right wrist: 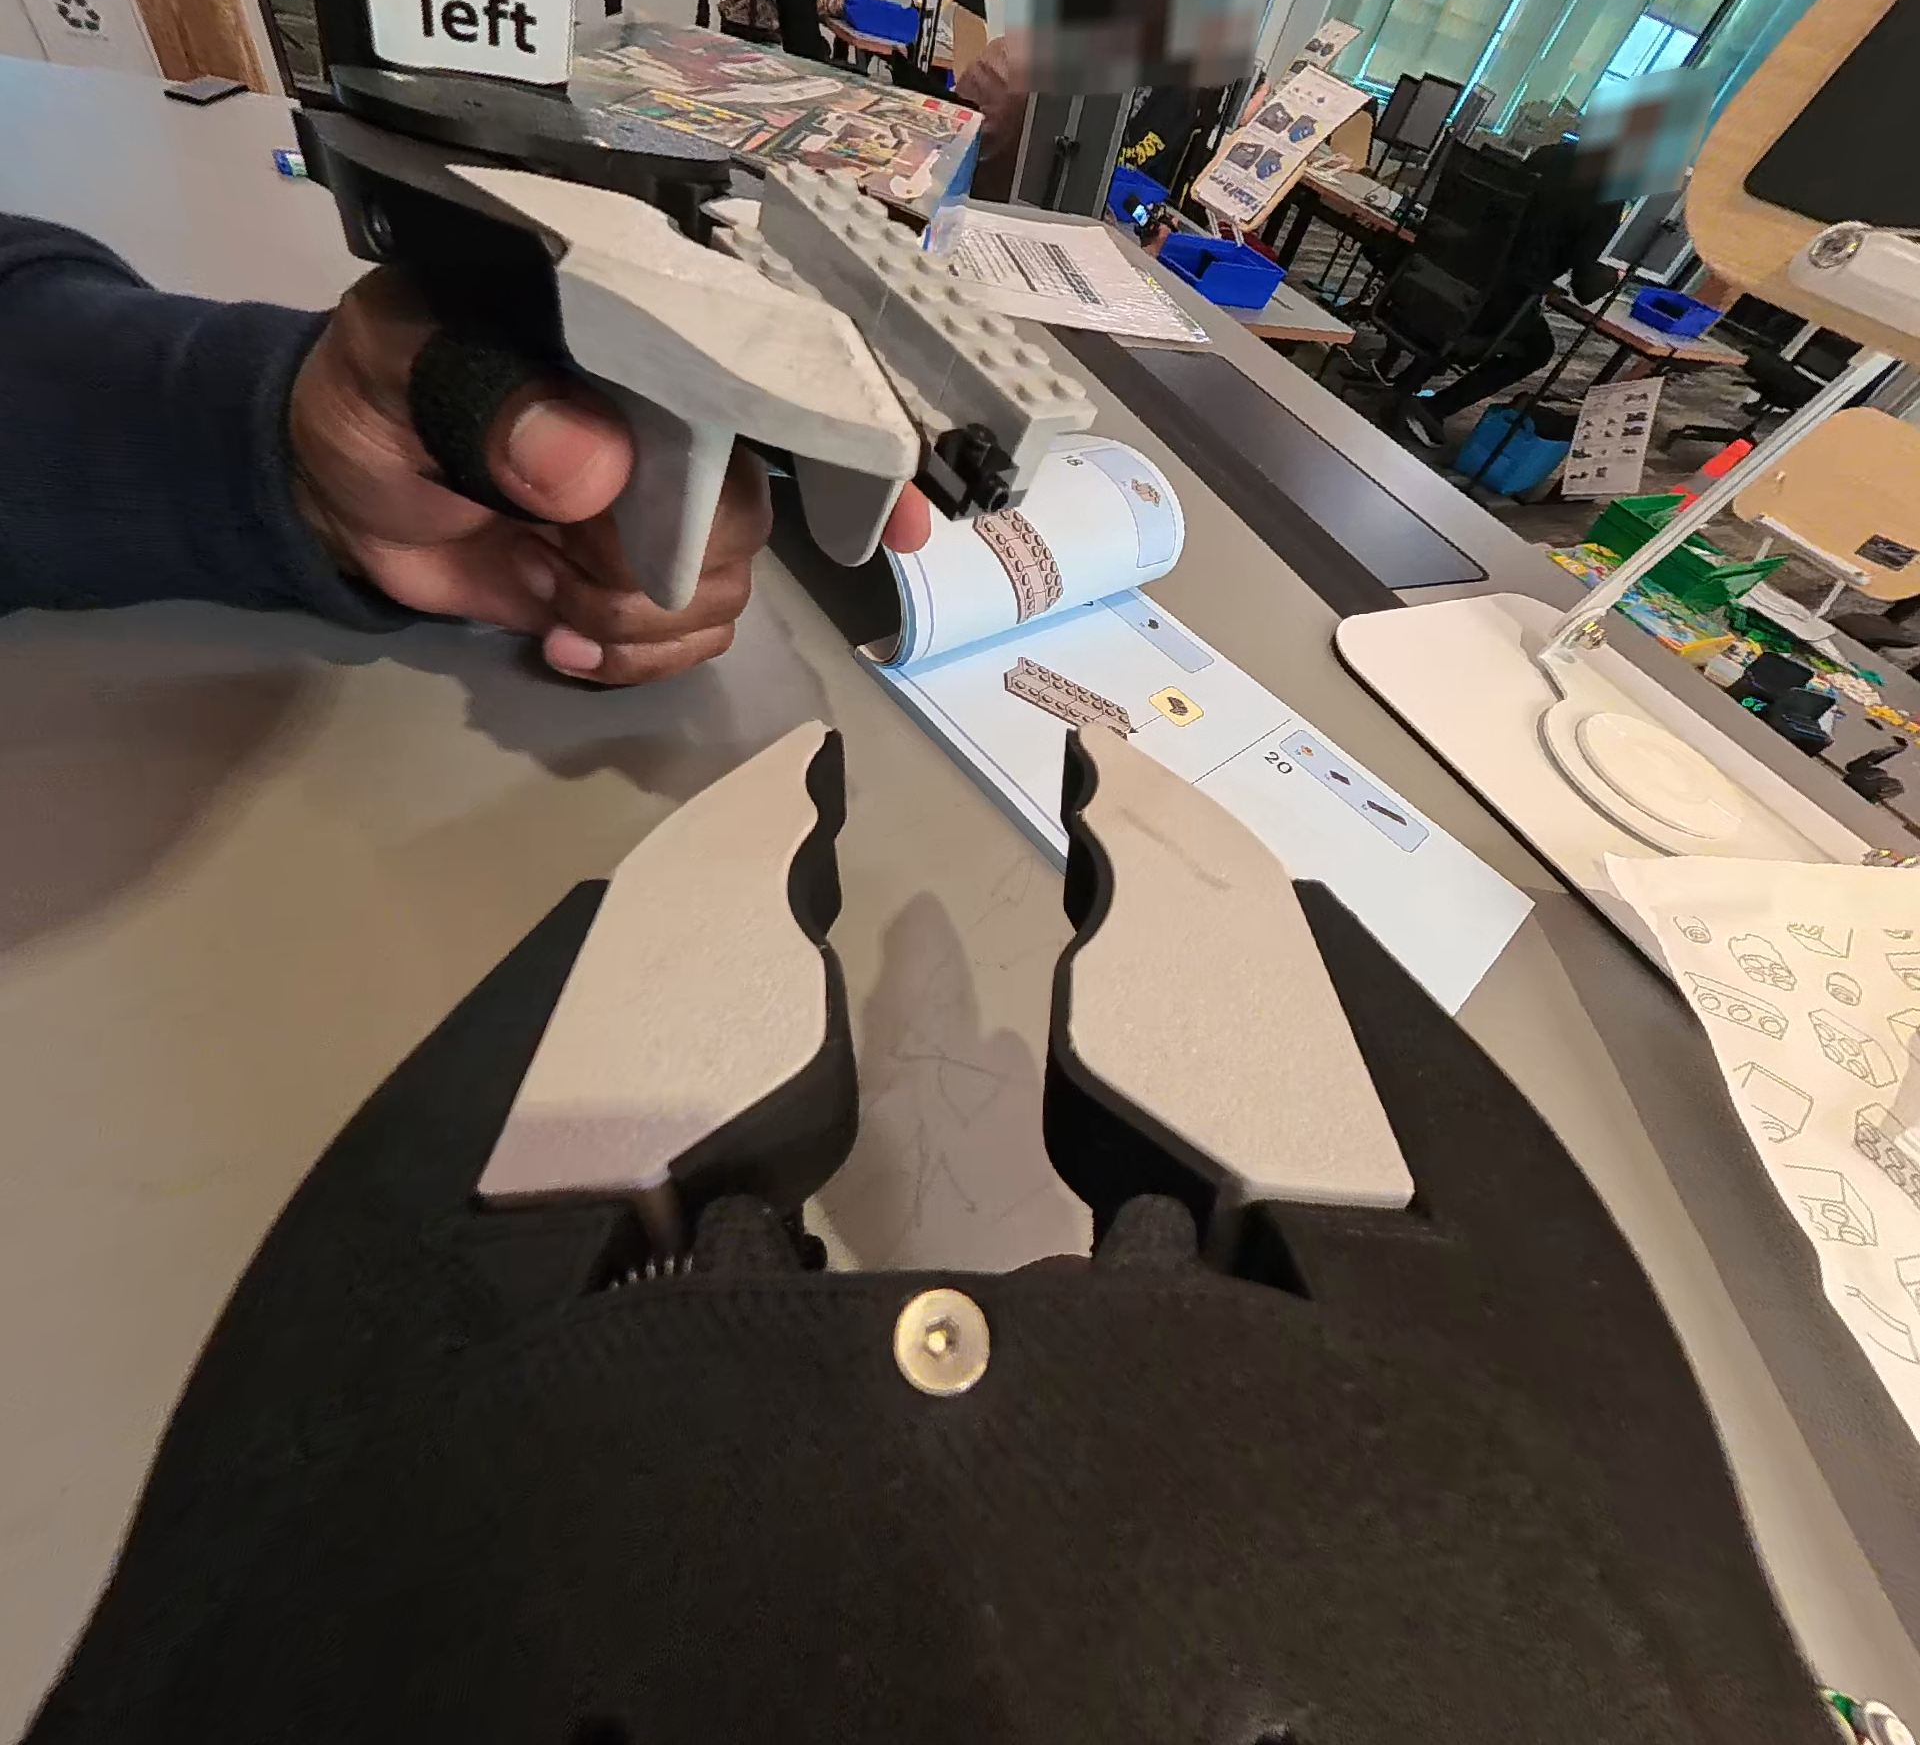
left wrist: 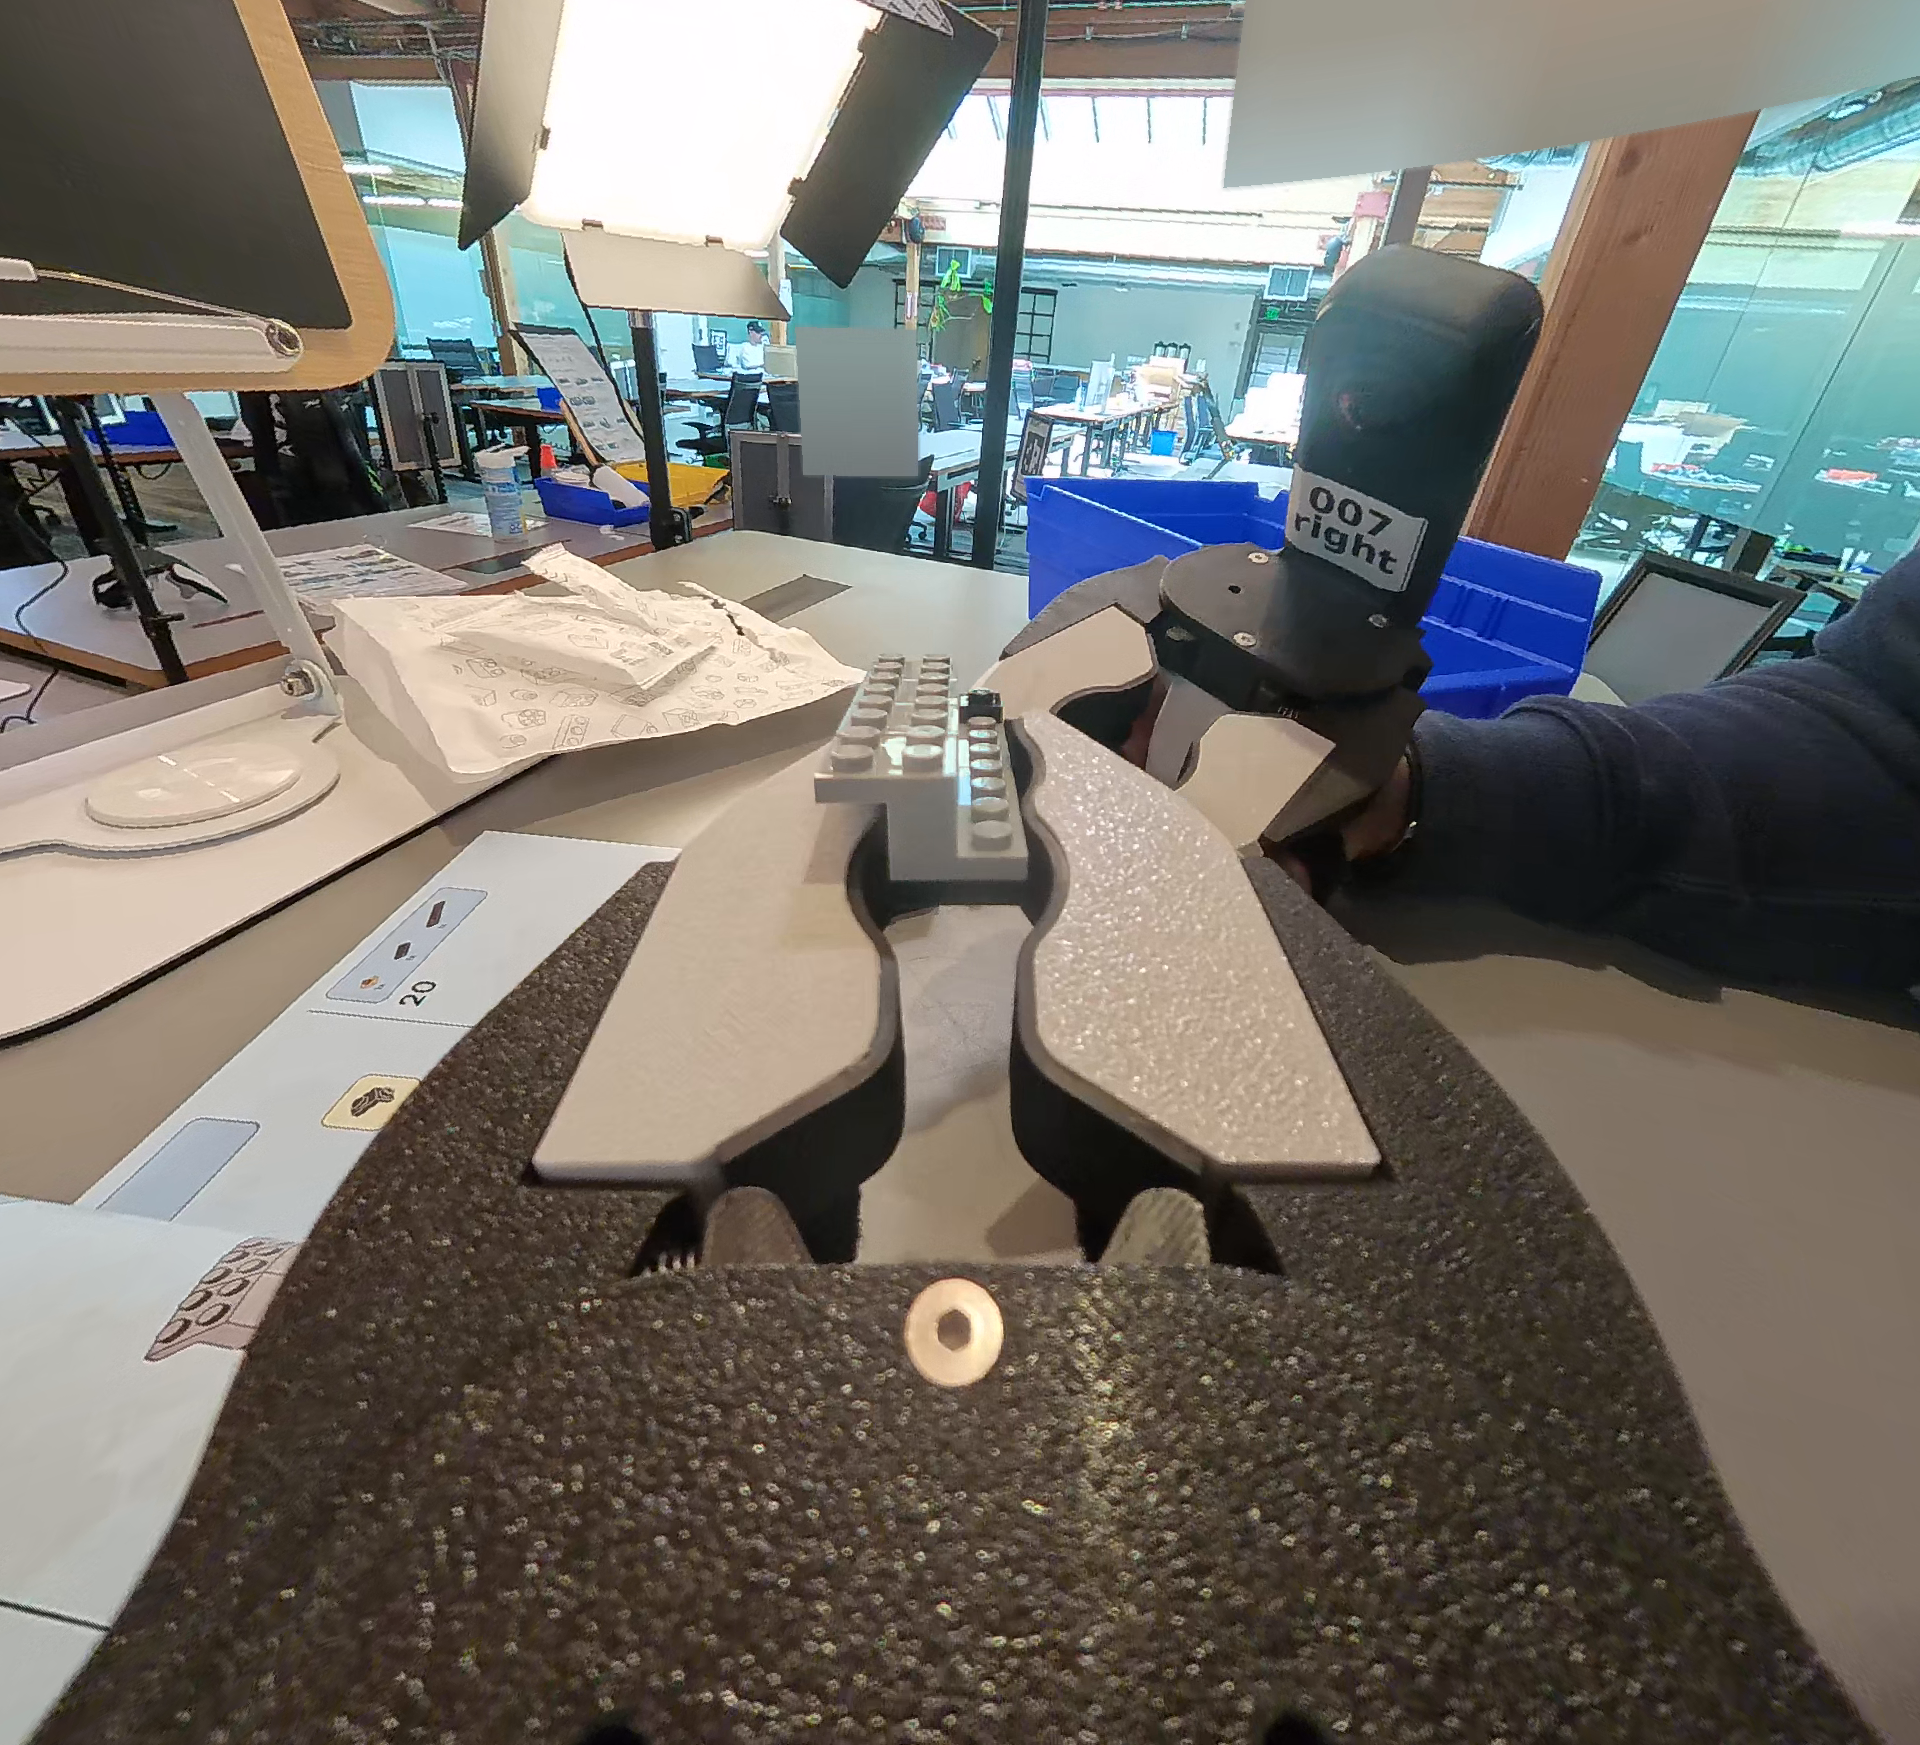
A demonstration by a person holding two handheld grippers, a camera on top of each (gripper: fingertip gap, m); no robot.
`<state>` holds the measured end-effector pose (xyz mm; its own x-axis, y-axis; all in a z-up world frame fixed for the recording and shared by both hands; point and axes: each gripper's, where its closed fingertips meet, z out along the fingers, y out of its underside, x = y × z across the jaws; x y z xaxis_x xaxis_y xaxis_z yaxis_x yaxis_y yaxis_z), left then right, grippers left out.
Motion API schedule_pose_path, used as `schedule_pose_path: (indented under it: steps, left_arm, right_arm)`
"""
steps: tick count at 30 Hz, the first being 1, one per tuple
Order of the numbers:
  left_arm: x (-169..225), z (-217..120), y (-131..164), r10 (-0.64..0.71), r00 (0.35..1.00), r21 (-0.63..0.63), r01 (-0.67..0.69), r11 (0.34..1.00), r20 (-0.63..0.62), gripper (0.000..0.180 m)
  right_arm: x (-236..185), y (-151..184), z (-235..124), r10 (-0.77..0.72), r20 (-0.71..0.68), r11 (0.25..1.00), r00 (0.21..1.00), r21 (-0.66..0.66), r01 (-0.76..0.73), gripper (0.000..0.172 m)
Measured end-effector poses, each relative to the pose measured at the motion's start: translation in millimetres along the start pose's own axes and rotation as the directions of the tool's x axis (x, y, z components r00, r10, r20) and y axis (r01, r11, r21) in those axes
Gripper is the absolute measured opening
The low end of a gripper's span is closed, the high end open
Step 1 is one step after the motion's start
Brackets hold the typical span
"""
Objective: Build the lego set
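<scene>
Grey studded bricks, stacked into a long narrow assembly [left wrist: 920,760], sit pinched between the fingers of our left gripper [left wrist: 940,864], which is held up off the grey table [left wrist: 1558,1176]; both pads press on the sides of its lower brick, and a wider plate on top overhangs the left finger. A small black piece [left wrist: 980,708] is clipped onto the far end of the assembly, the end that faces our right gripper [right wrist: 945,760]. That right gripper is spread and holds nothing — between its fingers we see only bare tabletop and the edge of the open instruction booklet [right wrist: 1195,760], which lies just beside its right fingertip. The two grippers are near each other but apart, the left one higher and to the left in the right wrist view. To work well from here, we judge that the left grip should stay firm and level, since the hold is only on the near end and the long body sticks out unsupported (a knock at the far tip would lever it loose). Any contact from the right side is best made squarely and gently — pushing along the assembly's length toward the left pads rather than across them. A torn white paper bag [left wrist: 582,677] lies farther back on the table, and a blue bin [left wrist: 1143,542] stands behind the right gripper.
</scene>
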<state>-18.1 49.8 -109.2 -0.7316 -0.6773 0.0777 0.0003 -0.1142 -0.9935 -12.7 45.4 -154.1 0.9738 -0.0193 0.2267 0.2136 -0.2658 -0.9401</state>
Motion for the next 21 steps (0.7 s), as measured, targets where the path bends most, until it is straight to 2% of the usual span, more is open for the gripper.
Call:
schedule_pose_path:
  steps: [17,21]
  left_arm:
    - [-1.0,1.1,0.6,-0.005,1.000,-0.005,0.005,1.000,0.005,0.018]
    - [-1.3,-1.0,-1.3,-0.013,1.000,0.012,0.013,1.000,-0.001,0.018]
  right_arm:
    - [-7.3,5.2,4.8,-0.057,0.010,0.997,0.998,-0.042,0.058,0.040]
    - [-5.2,4.2,4.5,-0.028,0.017,0.999,0.999,-0.035,0.028,0.040]
